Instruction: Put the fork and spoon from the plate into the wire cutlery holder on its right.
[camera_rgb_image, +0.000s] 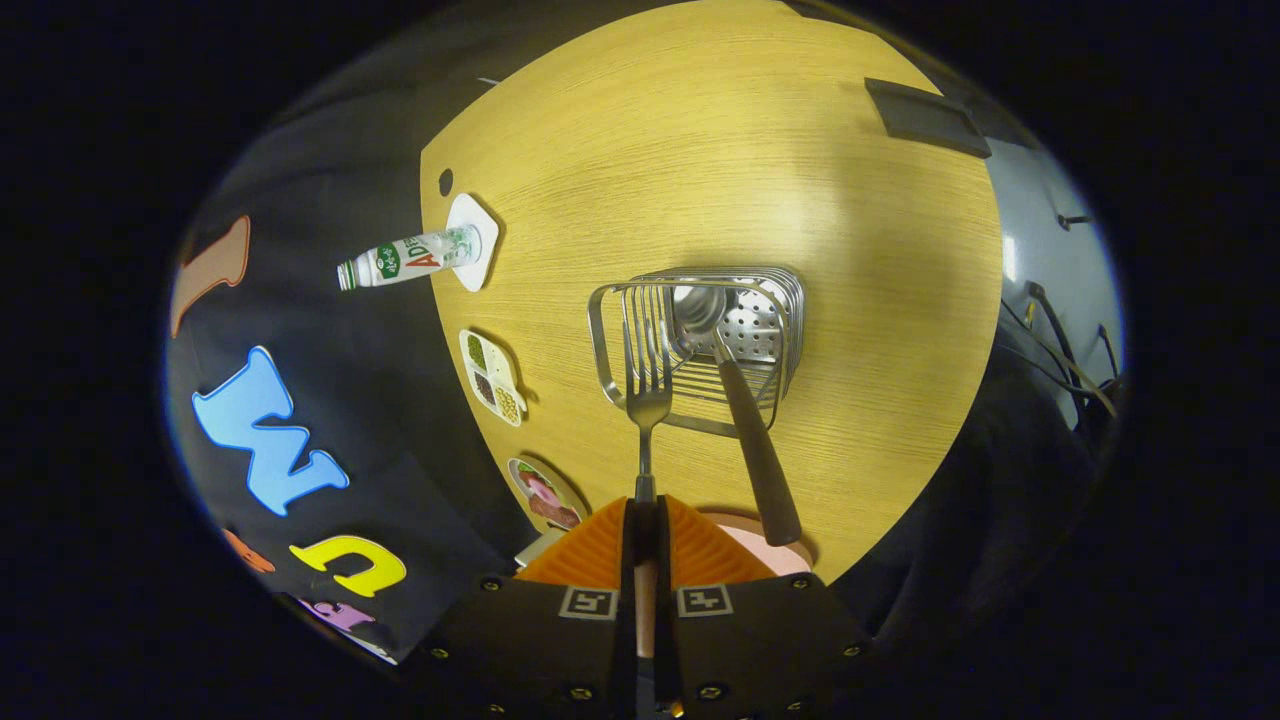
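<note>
- A fork, clamped by its handle between the closed fingers of the gripper, points straight ahead, its prongs over the near rim of the wire holder.
- The fork looks light, stiff and slick; a hold low on the narrow handle, as here, likely leaves the head free to swing or slip if the squeeze slackens.
- A spoon already stands in the holder, just right of the fork, bowl down against the perforated inner wall, dark handle leaning back toward the gripper.
- The pink plate sits just beneath and right of the fingers; most of it is hidden behind them.
- Beyond, to the left on the wooden table, lie a bottle on a white coaster, a small sectioned tray and a patterned dish, its detail hard to make out.
- The fork's handle end is covered by the fingers.
</note>
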